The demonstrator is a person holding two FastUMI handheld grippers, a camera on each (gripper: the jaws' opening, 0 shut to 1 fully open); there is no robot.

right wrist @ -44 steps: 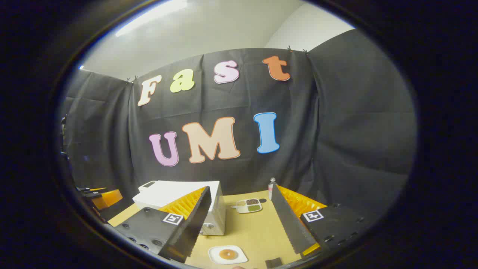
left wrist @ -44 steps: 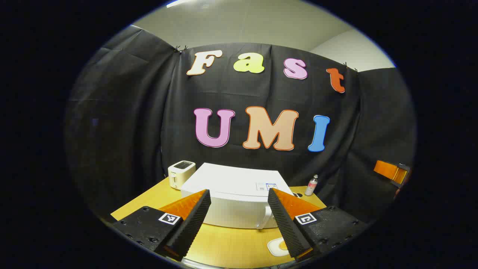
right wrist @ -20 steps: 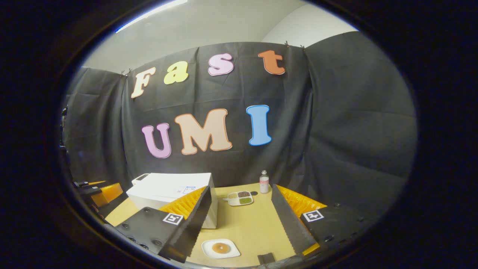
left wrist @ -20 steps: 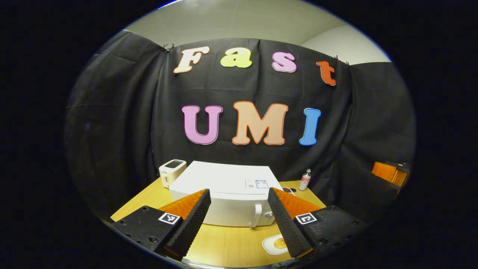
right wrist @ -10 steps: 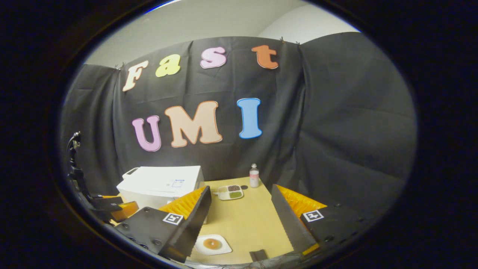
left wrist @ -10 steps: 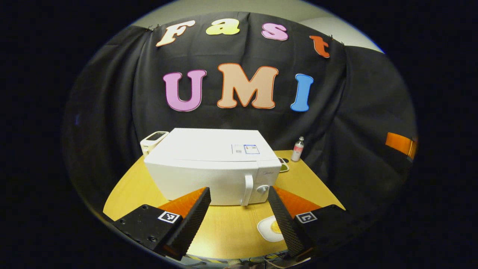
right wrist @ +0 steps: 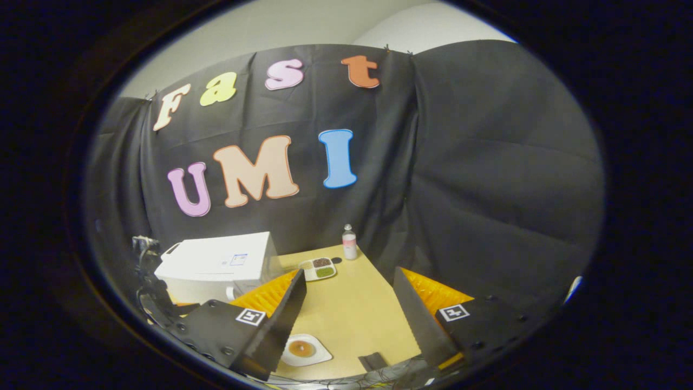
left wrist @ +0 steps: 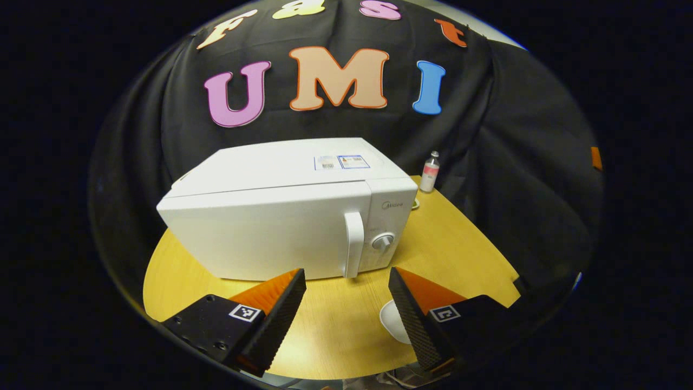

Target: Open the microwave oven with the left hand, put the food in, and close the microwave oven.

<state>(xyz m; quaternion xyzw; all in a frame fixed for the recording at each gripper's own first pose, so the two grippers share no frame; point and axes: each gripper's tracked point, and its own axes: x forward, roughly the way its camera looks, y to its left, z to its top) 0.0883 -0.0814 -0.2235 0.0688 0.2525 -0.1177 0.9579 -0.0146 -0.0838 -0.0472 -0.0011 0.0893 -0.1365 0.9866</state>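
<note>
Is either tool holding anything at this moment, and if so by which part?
Nothing is held. The left tool is open in front of the microwave's handle, not touching it. The right tool is open above the table.

The left gripper view is looking slightly downward along its spread jaws at the front of the microwave (left wrist: 281, 216), which is sitting close ahead, with its handle (left wrist: 353, 244) lying just beyond the gap between the jaws. The right gripper view is looking from farther back, out across the bench (right wrist: 346, 303), with the microwave (right wrist: 214, 265) lying ahead and left of its jaws. Both views are sharing the microwave, the bench (left wrist: 455, 238), the small bottle (left wrist: 430, 171) (right wrist: 350, 242) by the wall and a white plate (left wrist: 391, 320) (right wrist: 303, 349) near the jaws.
</note>
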